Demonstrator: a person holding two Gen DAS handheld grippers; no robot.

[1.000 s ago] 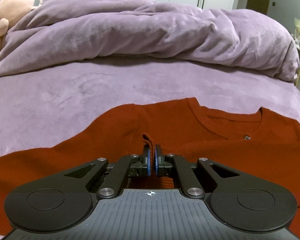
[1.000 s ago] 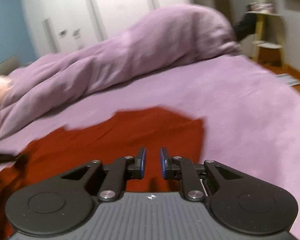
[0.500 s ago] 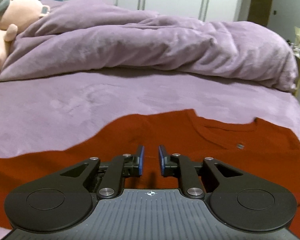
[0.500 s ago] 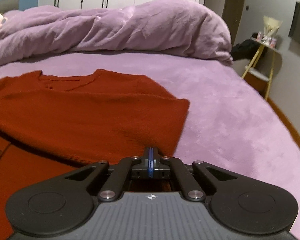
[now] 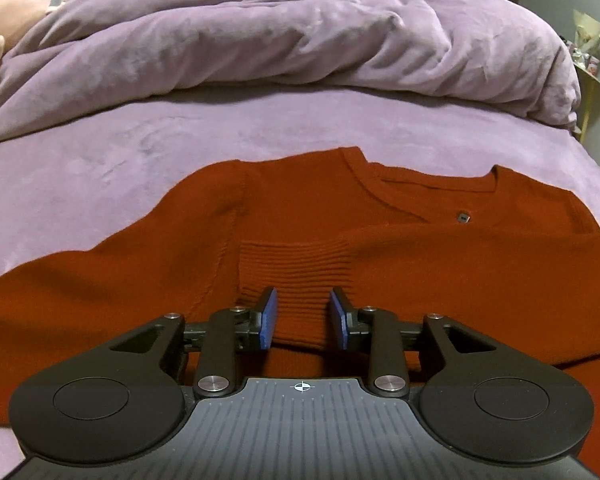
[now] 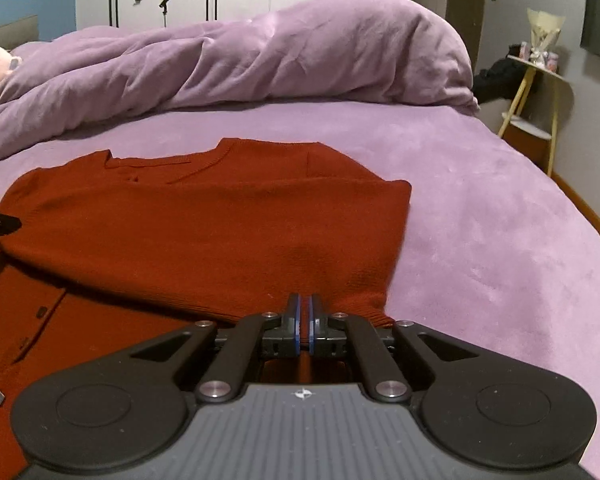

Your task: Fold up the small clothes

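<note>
Your left tool (image 5: 302, 318) is opening, blue pads apart over the ribbed cuff (image 5: 296, 276) of the rust-red cardigan (image 5: 440, 264), not pinching it. The cardigan lies spread flat on the purple bed (image 5: 100, 152), filling the lower half of the left wrist view, collar at center right, a sleeve folded across the chest. Your right tool (image 6: 304, 320) is closed, pads nearly together on the folded cardigan's (image 6: 220, 232) lower edge at bottom center; a thin strip of red shows between them. Rumpled duvet (image 5: 300, 32) across the top, plush toy (image 5: 8, 12) upper left.
</note>
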